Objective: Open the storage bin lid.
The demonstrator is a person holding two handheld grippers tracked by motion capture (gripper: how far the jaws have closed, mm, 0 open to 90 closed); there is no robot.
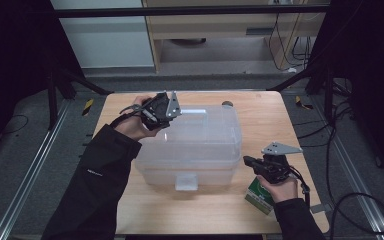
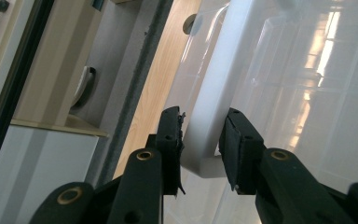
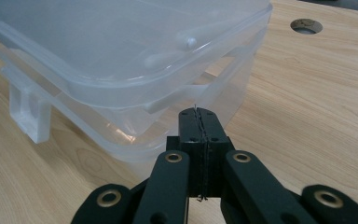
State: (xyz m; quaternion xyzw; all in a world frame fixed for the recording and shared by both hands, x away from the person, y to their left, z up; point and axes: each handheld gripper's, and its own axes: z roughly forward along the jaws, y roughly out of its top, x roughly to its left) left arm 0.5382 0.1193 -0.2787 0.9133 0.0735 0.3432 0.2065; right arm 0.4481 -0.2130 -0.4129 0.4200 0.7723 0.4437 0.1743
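Note:
A clear plastic storage box (image 1: 195,145) with its lid on stands in the middle of the wooden table (image 1: 260,107). My left gripper (image 1: 164,119) is at the box's far left corner. In the left gripper view its jaws press on both sides of a white latch (image 2: 209,102) at the lid's edge, so the left gripper (image 2: 200,135) is shut on it. My right gripper (image 1: 246,161) is beside the box's right front side. It (image 3: 199,116) is shut with nothing between the jaws, its tip just under the lid rim (image 3: 168,79).
A green and white carton (image 1: 258,194) lies under my right hand near the table's front right. A second latch (image 1: 186,181) hangs at the box's front. A round hole (image 1: 227,104) is in the table behind the box. Cables run across the floor to the right.

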